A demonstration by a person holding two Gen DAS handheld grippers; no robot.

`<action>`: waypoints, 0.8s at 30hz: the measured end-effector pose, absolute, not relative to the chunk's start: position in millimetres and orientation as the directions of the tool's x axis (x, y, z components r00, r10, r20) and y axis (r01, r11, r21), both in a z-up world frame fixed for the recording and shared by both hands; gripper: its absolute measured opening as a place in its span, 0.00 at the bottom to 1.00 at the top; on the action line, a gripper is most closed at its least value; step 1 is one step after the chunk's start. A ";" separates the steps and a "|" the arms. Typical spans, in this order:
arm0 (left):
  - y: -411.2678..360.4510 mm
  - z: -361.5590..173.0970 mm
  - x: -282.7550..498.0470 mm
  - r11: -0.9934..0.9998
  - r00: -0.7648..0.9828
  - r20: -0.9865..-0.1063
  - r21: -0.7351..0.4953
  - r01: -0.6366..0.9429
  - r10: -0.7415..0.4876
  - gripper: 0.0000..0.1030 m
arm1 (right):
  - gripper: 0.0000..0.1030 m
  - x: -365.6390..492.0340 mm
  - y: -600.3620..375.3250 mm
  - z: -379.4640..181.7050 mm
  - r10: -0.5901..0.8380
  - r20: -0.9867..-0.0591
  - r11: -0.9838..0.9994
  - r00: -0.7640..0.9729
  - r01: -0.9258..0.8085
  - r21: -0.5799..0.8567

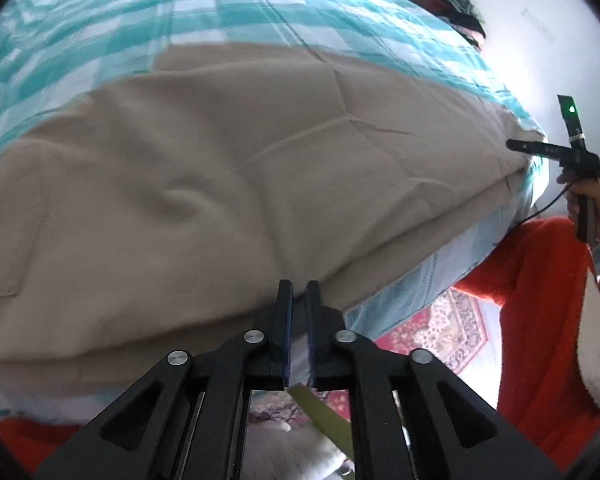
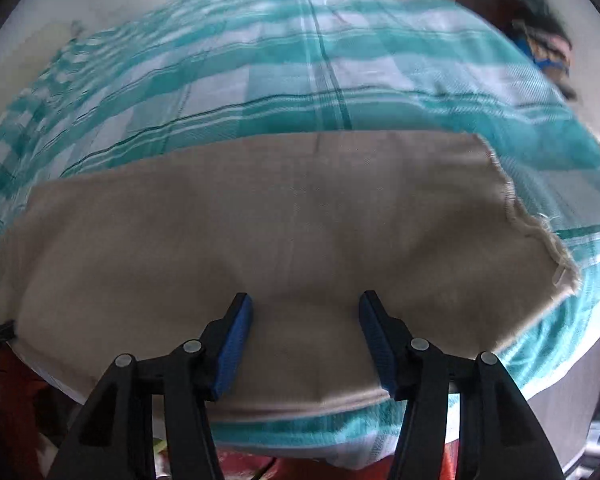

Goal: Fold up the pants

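While your left gripper (image 1: 298, 286) pinches the beige pants (image 1: 204, 184) edge, your right gripper (image 2: 306, 300) stands spread above them on the checked bedsheet (image 2: 260, 68).

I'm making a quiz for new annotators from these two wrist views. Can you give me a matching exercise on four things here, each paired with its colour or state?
Things:
1. pants
2. bedsheet
3. left claw
4. right claw

Colour or state:
A. teal and white checks
B. open, fingers wide apart over the cloth
C. plain beige, lying flat
D. fingers nearly together at the cloth's near edge

Pairs: 1-C, 2-A, 3-D, 4-B
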State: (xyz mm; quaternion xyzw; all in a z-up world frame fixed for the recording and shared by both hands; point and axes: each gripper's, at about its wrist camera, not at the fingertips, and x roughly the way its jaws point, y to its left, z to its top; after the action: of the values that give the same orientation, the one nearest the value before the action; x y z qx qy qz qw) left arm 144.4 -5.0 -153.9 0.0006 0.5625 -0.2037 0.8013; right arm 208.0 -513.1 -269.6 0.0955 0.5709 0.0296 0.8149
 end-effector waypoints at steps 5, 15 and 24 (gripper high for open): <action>11.2 -109.9 177.7 0.963 0.516 -0.820 -0.148 0.226 -0.247 0.89 | 0.55 206.9 -502.0 -230.6 0.116 -0.877 0.983 0.465 0.075 0.170; 14.9 -148.8 204.8 0.973 0.429 -0.883 -0.112 0.203 -0.191 0.86 | 0.66 210.5 -484.9 -270.7 0.146 -0.899 0.966 0.414 0.135 0.219; 119.2 -122.4 364.8 0.999 0.672 -0.740 -0.046 -0.010 -0.027 0.96 | 0.80 217.9 -475.2 -277.3 0.115 -0.899 0.967 0.422 0.161 0.199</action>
State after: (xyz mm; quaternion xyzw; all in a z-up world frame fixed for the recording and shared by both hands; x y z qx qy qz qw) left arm 364.8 119.2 -122.4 -0.0233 0.4049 -0.0046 0.9140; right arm 217.9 -475.2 -277.3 0.1282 0.5375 -0.0139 0.8333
